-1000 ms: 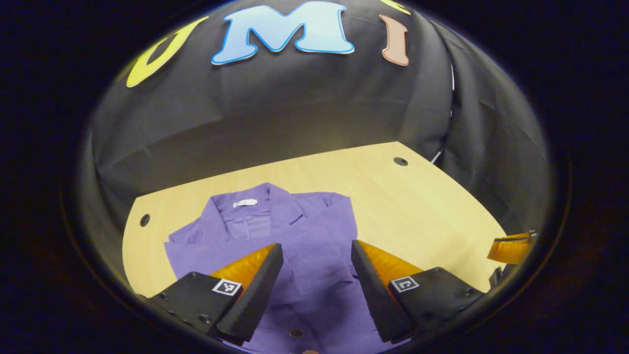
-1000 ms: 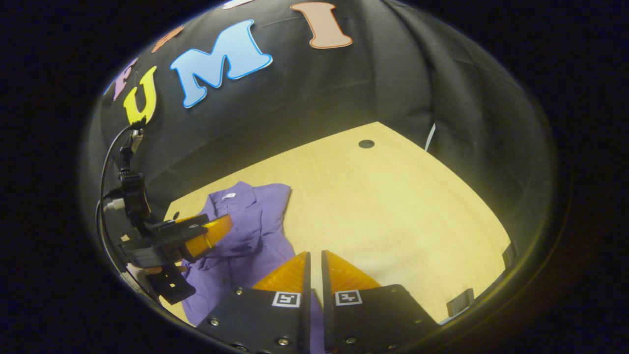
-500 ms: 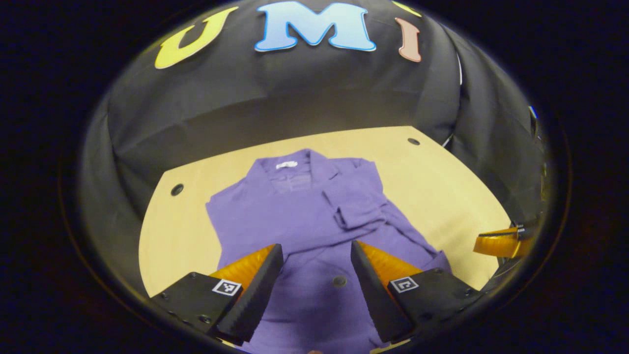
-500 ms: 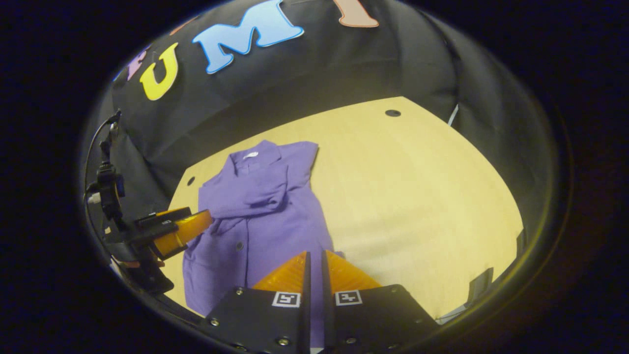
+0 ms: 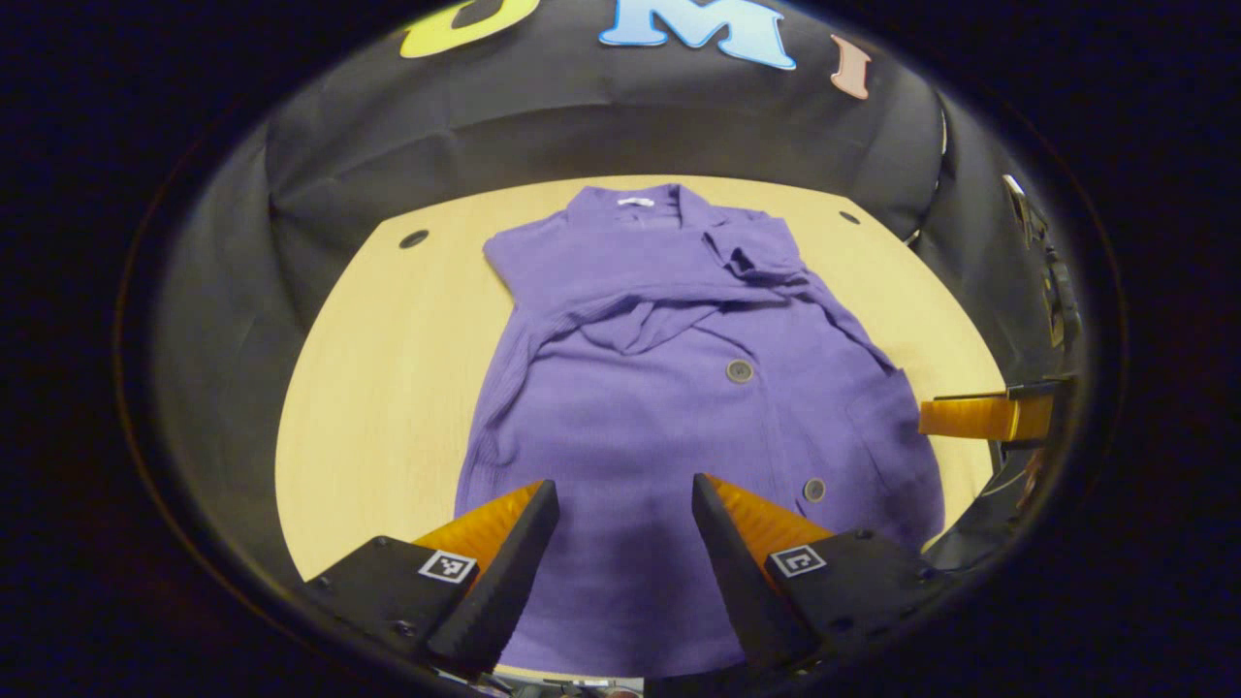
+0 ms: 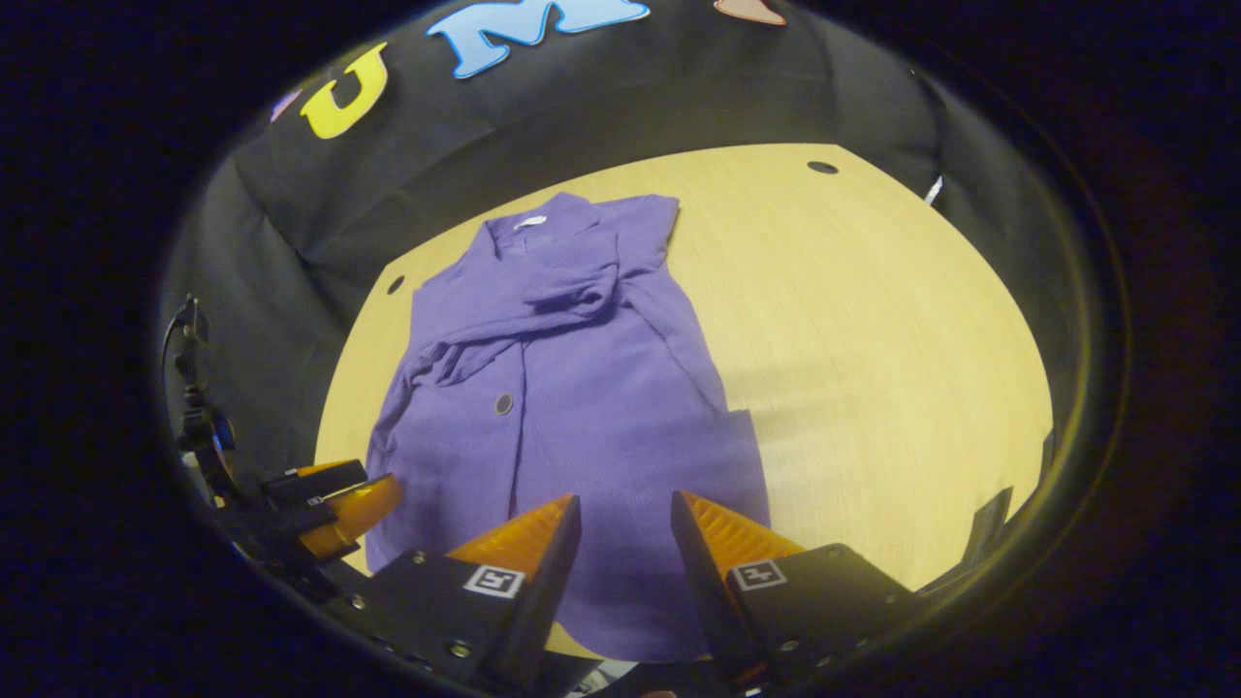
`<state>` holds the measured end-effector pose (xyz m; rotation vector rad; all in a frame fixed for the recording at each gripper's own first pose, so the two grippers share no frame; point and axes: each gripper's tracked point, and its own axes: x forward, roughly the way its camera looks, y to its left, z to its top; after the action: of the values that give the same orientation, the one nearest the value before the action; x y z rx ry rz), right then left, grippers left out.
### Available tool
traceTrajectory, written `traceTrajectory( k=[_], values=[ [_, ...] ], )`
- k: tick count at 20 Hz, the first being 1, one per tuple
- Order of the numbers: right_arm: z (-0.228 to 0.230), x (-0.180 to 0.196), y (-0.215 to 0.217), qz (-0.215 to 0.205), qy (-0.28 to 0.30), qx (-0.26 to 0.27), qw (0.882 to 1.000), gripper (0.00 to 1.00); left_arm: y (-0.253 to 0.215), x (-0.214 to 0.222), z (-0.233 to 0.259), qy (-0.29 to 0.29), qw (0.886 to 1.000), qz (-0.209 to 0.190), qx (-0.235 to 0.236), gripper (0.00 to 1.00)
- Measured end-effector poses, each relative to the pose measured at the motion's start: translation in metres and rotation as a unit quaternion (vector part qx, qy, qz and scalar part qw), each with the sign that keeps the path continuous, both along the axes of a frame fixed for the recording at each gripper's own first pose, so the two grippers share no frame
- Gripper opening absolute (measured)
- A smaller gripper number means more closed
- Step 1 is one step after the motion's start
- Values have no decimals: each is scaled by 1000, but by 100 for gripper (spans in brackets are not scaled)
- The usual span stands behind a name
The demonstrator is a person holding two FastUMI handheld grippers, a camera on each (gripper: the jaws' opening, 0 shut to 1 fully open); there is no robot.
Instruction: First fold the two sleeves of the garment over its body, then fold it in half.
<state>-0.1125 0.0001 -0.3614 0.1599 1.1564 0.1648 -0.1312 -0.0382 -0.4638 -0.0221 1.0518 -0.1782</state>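
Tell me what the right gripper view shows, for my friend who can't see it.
A purple shirt lies flat on a wooden table, both sleeves folded across its chest, collar at the far end. The right tongs are open just above the near hem, and the left tongs are by the shirt's near left corner.

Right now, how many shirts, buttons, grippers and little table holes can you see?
Purple shirt: 1
Buttons: 2
Grippers, left gripper and right gripper: 2
Table holes: 2
Total: 7
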Motion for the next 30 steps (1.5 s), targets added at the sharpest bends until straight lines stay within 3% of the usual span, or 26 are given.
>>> traceTrajectory(
  k=[2, 6, 14, 27, 29, 30],
  values=[
    [-9, -11, -1, 6, 15, -17, 1000, 85, 8, -14, -4, 12, 1000, 2, 4, 95],
    [-21, -35, -4, 17, 52, -54, 997, 92, 17, -46, -19, 46, 999, 4, 6, 95],
    [-49, -83, -10, 49, 141, -115, 982, 91, 34, -87, -54, 121, 992, 14, 33, 95],
    [-62, -81, -12, 65, 210, -165, 961, 90, 34, -86, -64, 176, 984, 28, 21, 96],
    [-59, -79, -10, 67, 204, -167, 962, 88, 34, -86, -64, 183, 983, 19, 24, 95],
    [-60, -82, -10, 66, 203, -168, 962, 82, 32, -84, -64, 189, 981, 15, 25, 87]
  ],
)
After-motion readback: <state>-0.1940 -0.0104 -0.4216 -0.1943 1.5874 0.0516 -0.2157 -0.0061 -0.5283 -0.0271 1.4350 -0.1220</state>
